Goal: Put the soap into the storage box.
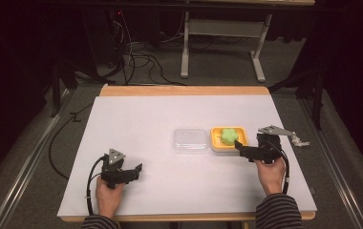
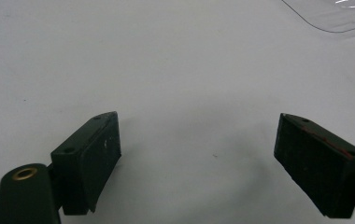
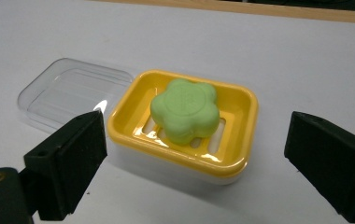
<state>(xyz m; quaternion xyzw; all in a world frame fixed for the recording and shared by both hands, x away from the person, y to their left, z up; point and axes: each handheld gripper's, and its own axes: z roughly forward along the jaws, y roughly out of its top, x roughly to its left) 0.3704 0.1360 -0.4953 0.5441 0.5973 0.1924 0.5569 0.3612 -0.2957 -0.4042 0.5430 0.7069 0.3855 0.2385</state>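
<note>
A yellow soap dish (image 1: 215,141) (image 3: 243,135) stands right of the table's middle, with a green flower-shaped soap (image 1: 228,135) (image 3: 185,110) lying in it. Its clear plastic lid (image 1: 190,140) (image 3: 68,95) lies flat just to the left, touching the dish; a corner of the lid (image 2: 334,16) appears in the left gripper view. My right gripper (image 1: 240,146) (image 3: 196,163) is open, its jaws just short of the dish's near side. Over bare table at the front left, my left gripper (image 1: 139,169) (image 2: 199,158) is open with nothing between its fingers.
A white sheet (image 1: 170,114) covers the table, with a wooden edge (image 1: 184,90) along the back. A small grey-white object (image 1: 300,140) lies near the right edge. Cables (image 1: 141,59) and a stand's legs (image 1: 258,62) lie on the floor beyond the table.
</note>
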